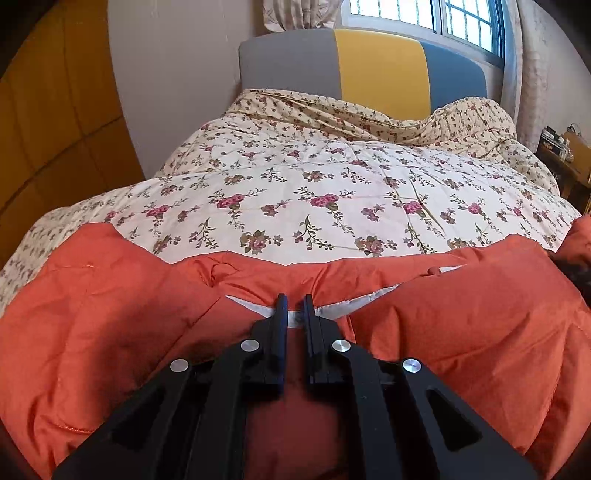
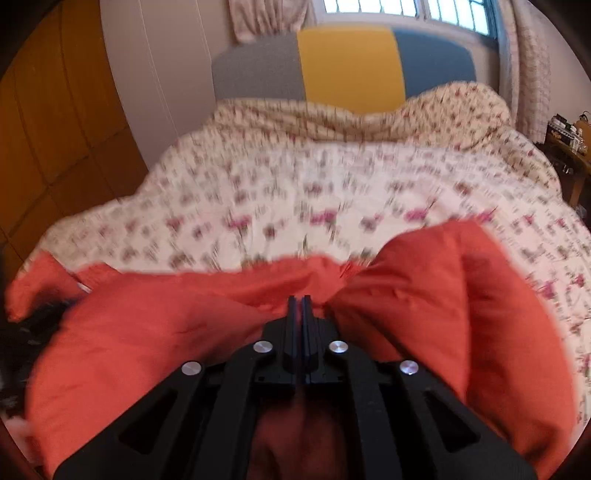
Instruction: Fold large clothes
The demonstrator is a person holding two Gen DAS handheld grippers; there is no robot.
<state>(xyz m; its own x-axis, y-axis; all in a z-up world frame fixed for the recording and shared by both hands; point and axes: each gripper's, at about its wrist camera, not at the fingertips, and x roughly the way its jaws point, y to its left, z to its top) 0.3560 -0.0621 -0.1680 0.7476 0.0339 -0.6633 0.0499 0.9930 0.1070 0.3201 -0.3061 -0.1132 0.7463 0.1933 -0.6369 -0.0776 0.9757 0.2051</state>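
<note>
Black two-finger tongs over a puffy orange padded coat on a flowered bed.

Nearest the lens in both views are the black tongs; beneath them the orange quilted coat (image 1: 461, 332) spreads across the near end of the bed, its white lining (image 1: 343, 304) showing in a strip beyond the left gripper (image 1: 295, 306). The cream quilt with pink and green flower print (image 1: 314, 177) covers the bed behind it, up to the padded headboard in grey, yellow and blue panels (image 1: 380, 70) under a barred window (image 1: 424, 14). The left gripper's jaws stand narrow with a slim gap, and orange cloth rises between them lower down; whether they pinch it I cannot tell. The right gripper (image 2: 300, 302) has its jaws almost together above a fold of the coat, with nothing visibly between the tips. The right view is blurred.
</note>
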